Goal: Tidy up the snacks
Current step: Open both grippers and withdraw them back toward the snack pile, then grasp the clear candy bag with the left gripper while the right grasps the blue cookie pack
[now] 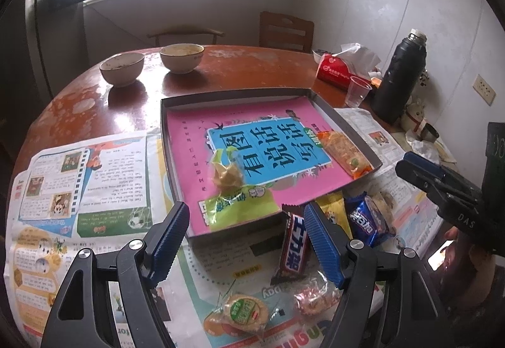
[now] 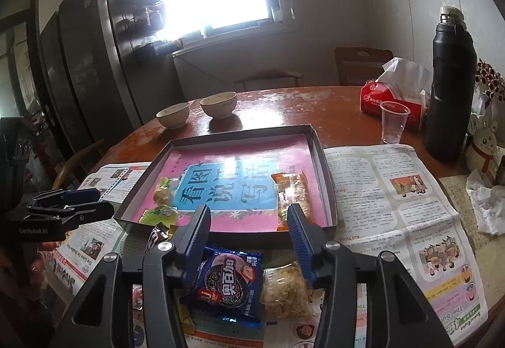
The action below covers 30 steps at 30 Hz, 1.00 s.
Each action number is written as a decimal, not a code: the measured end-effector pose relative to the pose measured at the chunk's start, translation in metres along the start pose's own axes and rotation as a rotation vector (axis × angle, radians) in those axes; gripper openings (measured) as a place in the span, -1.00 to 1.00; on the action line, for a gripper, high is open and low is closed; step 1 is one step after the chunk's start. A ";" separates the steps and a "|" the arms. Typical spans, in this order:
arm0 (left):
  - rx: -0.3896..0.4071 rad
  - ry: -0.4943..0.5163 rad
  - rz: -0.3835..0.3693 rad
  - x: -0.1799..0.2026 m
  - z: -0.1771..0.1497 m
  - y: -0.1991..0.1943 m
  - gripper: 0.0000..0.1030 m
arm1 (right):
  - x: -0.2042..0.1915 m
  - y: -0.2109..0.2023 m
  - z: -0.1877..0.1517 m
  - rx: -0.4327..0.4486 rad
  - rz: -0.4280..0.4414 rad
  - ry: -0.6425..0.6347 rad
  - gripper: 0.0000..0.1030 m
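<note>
A shallow grey box tray (image 1: 176,177) (image 2: 325,171) lined with a pink book cover holds a yellow-green wrapped candy (image 1: 225,177) (image 2: 162,190), a green packet (image 1: 233,206) and an orange snack pack (image 1: 345,152) (image 2: 293,193). In front of it lie a Snickers bar (image 1: 293,247), a blue Oreo pack (image 1: 366,218) (image 2: 228,281), a pale flaky snack (image 2: 284,291), a round cookie (image 1: 243,311) and a pink wrapped sweet (image 1: 315,297). My left gripper (image 1: 246,236) is open and empty above the tray's near edge. My right gripper (image 2: 249,237) is open and empty above the Oreo pack.
Newspaper (image 1: 79,177) (image 2: 394,199) covers the near part of the round wooden table (image 1: 236,70). Two bowls (image 1: 121,68) (image 1: 180,58), a red tissue pack (image 2: 391,98), a clear plastic cup (image 2: 393,122) and a black flask (image 2: 449,89) stand at the back. Chairs stand behind.
</note>
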<state>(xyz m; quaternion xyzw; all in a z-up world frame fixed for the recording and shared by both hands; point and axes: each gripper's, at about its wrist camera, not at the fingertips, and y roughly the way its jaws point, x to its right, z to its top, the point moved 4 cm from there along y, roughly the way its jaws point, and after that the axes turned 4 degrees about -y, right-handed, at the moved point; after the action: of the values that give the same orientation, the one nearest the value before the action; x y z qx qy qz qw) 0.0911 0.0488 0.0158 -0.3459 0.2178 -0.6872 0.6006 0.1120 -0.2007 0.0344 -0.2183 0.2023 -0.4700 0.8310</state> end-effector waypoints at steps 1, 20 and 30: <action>-0.001 0.003 0.000 0.001 -0.002 -0.001 0.49 | 0.000 -0.001 0.000 0.001 0.000 -0.001 -0.02; -0.066 0.106 -0.035 0.025 -0.033 0.003 0.49 | -0.013 -0.002 -0.020 -0.048 0.022 -0.024 0.00; -0.101 0.138 -0.057 0.035 -0.047 0.007 0.49 | -0.019 0.004 -0.034 -0.093 0.043 -0.016 0.00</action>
<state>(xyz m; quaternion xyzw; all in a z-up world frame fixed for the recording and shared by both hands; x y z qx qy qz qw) 0.0600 0.0083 -0.0134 -0.3334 0.2831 -0.7143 0.5463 0.0868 -0.1881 0.0068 -0.2559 0.2217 -0.4405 0.8314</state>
